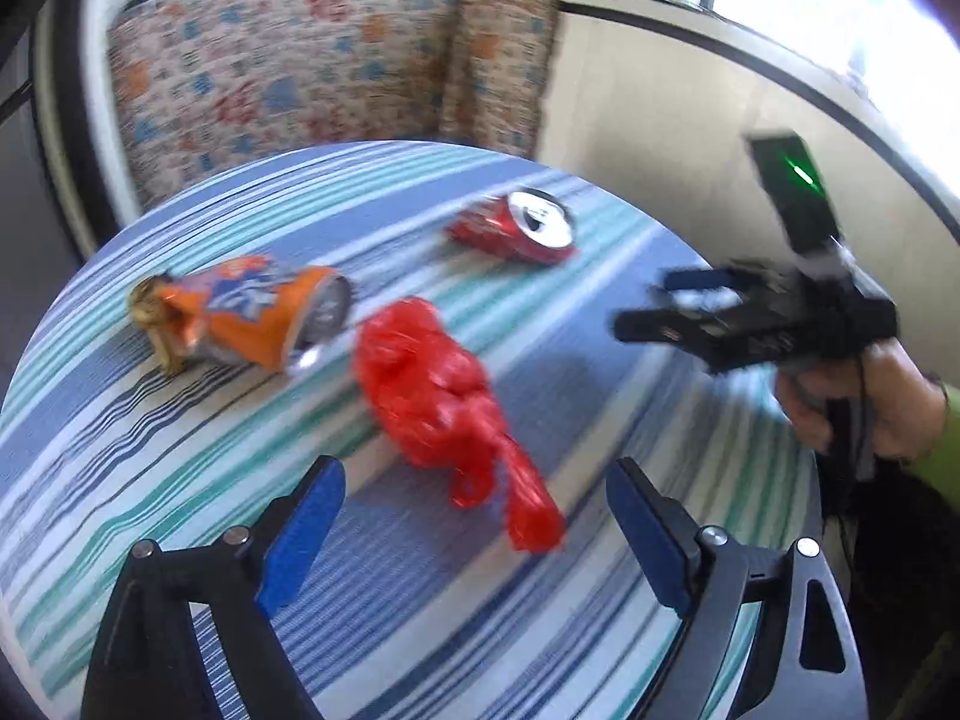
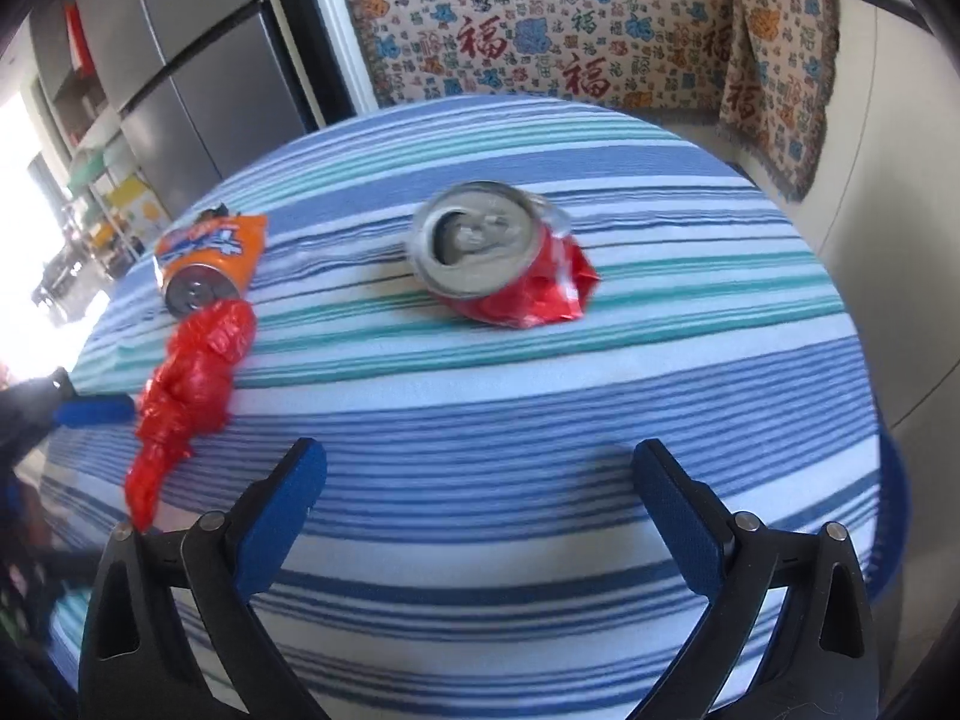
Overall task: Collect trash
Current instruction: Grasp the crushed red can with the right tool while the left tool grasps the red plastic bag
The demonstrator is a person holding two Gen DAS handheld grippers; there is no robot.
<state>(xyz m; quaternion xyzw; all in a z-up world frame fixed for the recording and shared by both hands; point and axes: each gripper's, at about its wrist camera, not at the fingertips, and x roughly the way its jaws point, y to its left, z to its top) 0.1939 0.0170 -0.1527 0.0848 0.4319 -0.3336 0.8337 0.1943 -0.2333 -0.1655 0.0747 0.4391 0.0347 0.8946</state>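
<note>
A crumpled red plastic bag [image 1: 447, 405] lies on the striped round table [image 1: 180, 450], just ahead of my open, empty left gripper [image 1: 474, 510]. A crushed orange can [image 1: 252, 315] lies to its left, a crushed red can [image 1: 519, 228] farther back. In the right wrist view my right gripper [image 2: 480, 498] is open and empty above the table [image 2: 540, 420], with the red can [image 2: 498, 252] ahead of it, the red bag [image 2: 186, 384] and orange can [image 2: 210, 258] to the left. The right gripper [image 1: 654, 306] also shows at the right of the left wrist view.
A patterned cloth [image 2: 570, 18] covers furniture behind the table. A grey refrigerator [image 2: 180, 48] stands at the back left. A beige wall [image 1: 690, 138] with a dark-edged counter runs along the right. The left gripper's blue finger [image 2: 93, 411] shows at the table's left edge.
</note>
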